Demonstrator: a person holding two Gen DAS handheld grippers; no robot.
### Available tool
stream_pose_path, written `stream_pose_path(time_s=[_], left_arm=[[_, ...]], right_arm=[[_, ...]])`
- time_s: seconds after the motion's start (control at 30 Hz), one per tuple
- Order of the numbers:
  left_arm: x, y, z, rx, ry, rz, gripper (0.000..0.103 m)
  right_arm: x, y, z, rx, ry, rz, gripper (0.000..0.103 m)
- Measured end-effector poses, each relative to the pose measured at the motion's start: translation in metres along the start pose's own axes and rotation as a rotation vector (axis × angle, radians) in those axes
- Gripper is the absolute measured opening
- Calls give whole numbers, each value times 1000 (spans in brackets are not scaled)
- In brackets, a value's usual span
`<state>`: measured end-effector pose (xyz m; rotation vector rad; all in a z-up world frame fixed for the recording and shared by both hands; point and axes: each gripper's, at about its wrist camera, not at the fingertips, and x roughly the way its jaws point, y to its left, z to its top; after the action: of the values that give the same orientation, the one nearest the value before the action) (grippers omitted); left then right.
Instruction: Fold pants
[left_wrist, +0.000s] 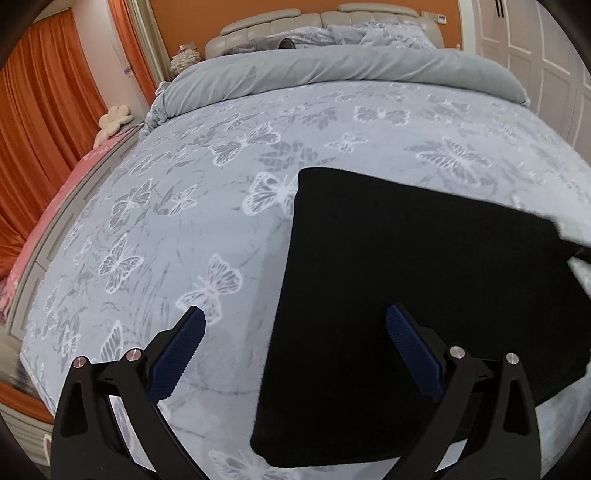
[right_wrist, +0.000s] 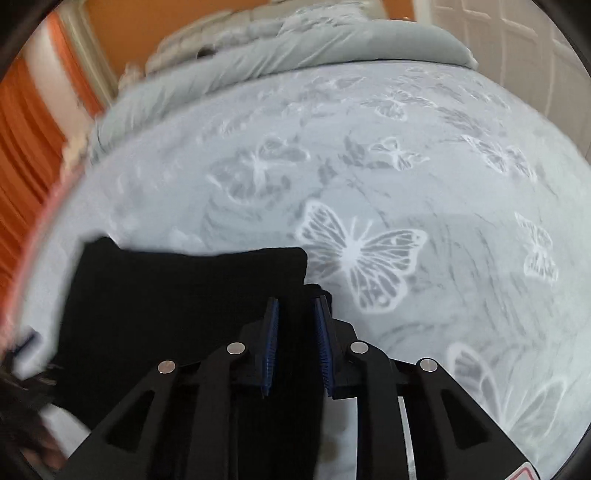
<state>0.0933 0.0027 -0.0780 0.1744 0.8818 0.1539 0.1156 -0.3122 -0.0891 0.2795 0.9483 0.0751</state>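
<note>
The black pants (left_wrist: 417, 291) lie folded into a flat rectangle on the bed's blue-grey butterfly cover (left_wrist: 177, 229). My left gripper (left_wrist: 295, 314) is open and empty, hovering over the pants' left edge, one finger over the cover and one over the cloth. In the right wrist view the pants (right_wrist: 177, 295) lie at the lower left. My right gripper (right_wrist: 295, 306) is closed on a fold of the pants at their right end, black cloth filling the narrow gap between its blue pads (right_wrist: 271, 332).
A rolled grey duvet (left_wrist: 332, 70) and pillows lie across the head of the bed by a beige headboard (left_wrist: 280, 22). Orange curtains (left_wrist: 40, 122) and a pink bench with a flower cushion (left_wrist: 110, 122) stand left. White wardrobe doors (left_wrist: 532, 59) stand right.
</note>
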Motion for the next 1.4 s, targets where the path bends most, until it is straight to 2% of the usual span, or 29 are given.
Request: stream_pose_path(time_s=[0.07, 0.13, 0.2, 0.3, 0.37, 0.43, 0.5, 0.57, 0.7, 0.77, 0.83, 0.87, 0.9, 0.97, 1.07, 1.1, 1.17, 1.2, 1.23, 1.27, 1.37, 1.4], left_arm=[[1, 2, 0, -9, 6, -7, 96], [0, 3, 1, -11, 3, -9, 96], [-1, 3, 1, -1, -5, -1, 96], [0, 3, -1, 11, 2, -7, 97], [-2, 7, -3, 14, 14, -33, 97], [-9, 14, -8, 15, 22, -74, 97], [-21, 21, -15, 29, 12, -119, 97], [-33, 22, -25, 78, -16, -146, 98], [-44, 5, -58, 236, -64, -108, 98], [-37, -5, -69, 294, -55, -66, 98], [-29, -11, -75, 318, -39, -37, 98], [-24, -11, -75, 313, -25, -36, 98], [-22, -10, -74, 303, -15, -42, 98], [-23, -3, -71, 278, -17, -50, 98], [-27, 7, -68, 252, -29, -40, 98], [-27, 10, -69, 246, -26, -39, 98], [-22, 14, -72, 239, -6, -35, 98], [-19, 17, -73, 235, 8, -44, 98], [-17, 19, -74, 230, 18, -52, 98], [-17, 22, -74, 219, 25, -63, 98], [-29, 33, -69, 170, 9, -109, 98], [-35, 36, -66, 150, -3, -142, 98]], right_arm=[[-34, 17, -3, -88, -80, 26, 19], [-55, 32, -15, -160, -96, 73, 19], [-55, 44, -34, -221, -43, 100, 19], [-14, 41, -54, -279, 118, 4, 19], [-25, 29, -52, -223, 90, 39, 22], [-49, 18, -51, -195, 46, 47, 31], [-73, 6, -55, -196, -2, 49, 61], [-86, -1, -68, -225, -6, 44, 68], [-70, 3, -101, -319, 58, -1, 68], [-52, 16, -116, -406, 78, -63, 66], [-36, 24, -120, -429, 80, -92, 50], [-30, 24, -119, -400, 93, -55, 23], [-30, 25, -115, -358, 83, -41, 16], [-46, 29, -107, -336, 23, -44, 13], [-80, 27, -99, -282, -57, -25, 11], [-79, 24, -99, -279, -52, -37, 11], [-44, 0, -107, -230, 87, -93, 12], [-24, -8, -113, -208, 171, -88, 13], [-26, -12, -115, -185, 146, -72, 17], [-35, -9, -111, -194, 131, -86, 29], [-76, -8, -98, -164, 26, -16, 35], [-88, -8, -93, -137, -10, 22, 41]])
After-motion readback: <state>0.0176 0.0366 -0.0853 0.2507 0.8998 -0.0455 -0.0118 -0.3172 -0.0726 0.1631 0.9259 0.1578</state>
